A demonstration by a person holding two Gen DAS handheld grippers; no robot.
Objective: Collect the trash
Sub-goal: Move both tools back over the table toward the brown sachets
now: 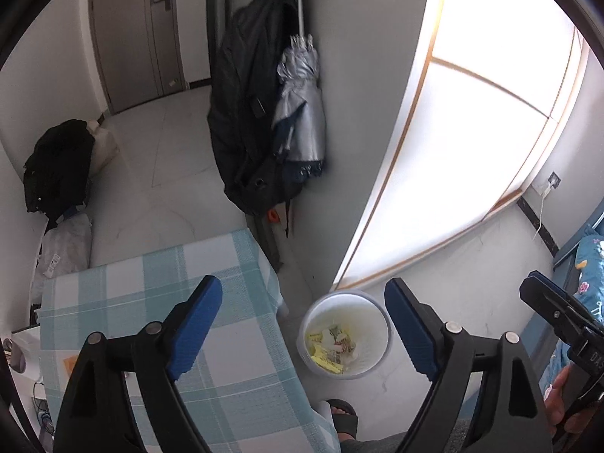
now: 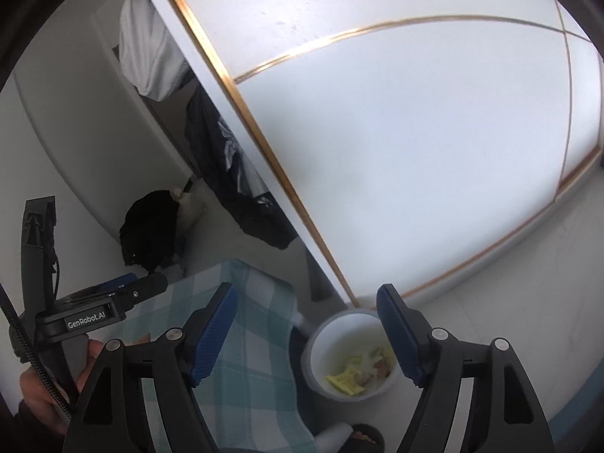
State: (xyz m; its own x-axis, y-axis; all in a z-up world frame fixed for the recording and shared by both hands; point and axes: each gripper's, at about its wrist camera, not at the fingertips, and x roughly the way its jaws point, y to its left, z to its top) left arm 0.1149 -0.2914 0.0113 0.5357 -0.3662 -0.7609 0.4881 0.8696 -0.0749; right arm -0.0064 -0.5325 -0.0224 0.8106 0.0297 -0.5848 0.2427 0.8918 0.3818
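My left gripper (image 1: 302, 324) is spread wide with nothing between its blue pads (image 1: 196, 324), high above the scene. Low and right of centre in the left view the white trash bin (image 1: 345, 334) stands on the pale floor (image 1: 158, 173), just beside the checked tablecloth (image 1: 151, 290), with yellow scraps (image 1: 324, 355) and other wrappers lying inside. My right gripper (image 2: 307, 332) is released too, jaws apart and empty; in its view the same bin sits at lower centre, partly behind the right-hand finger. My sandalled foot (image 1: 343, 415) shows at the bottom edge by the cloth. A dark jacket (image 1: 245, 113) and a silver umbrella (image 1: 302, 113) hang in the upper middle.
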